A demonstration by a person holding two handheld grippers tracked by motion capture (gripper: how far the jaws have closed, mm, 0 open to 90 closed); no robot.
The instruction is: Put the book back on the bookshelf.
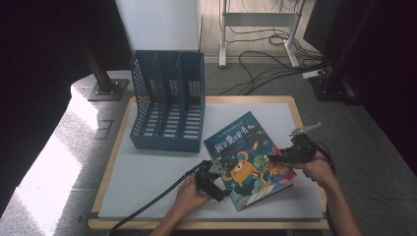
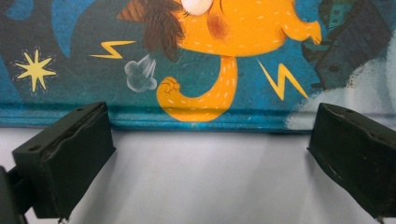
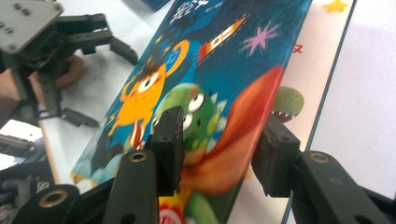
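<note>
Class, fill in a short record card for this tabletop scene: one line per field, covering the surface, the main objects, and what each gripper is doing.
Surface: white board on a wooden table
Book: colourful picture book, front cover lifted at its right edge in the right gripper view
File rack: blue, three slots, standing behind the book
Left gripper: jaws open, at the book's left edge, nothing between them
Right gripper: jaws astride the lifted cover's edge, not seen pressing it
</note>
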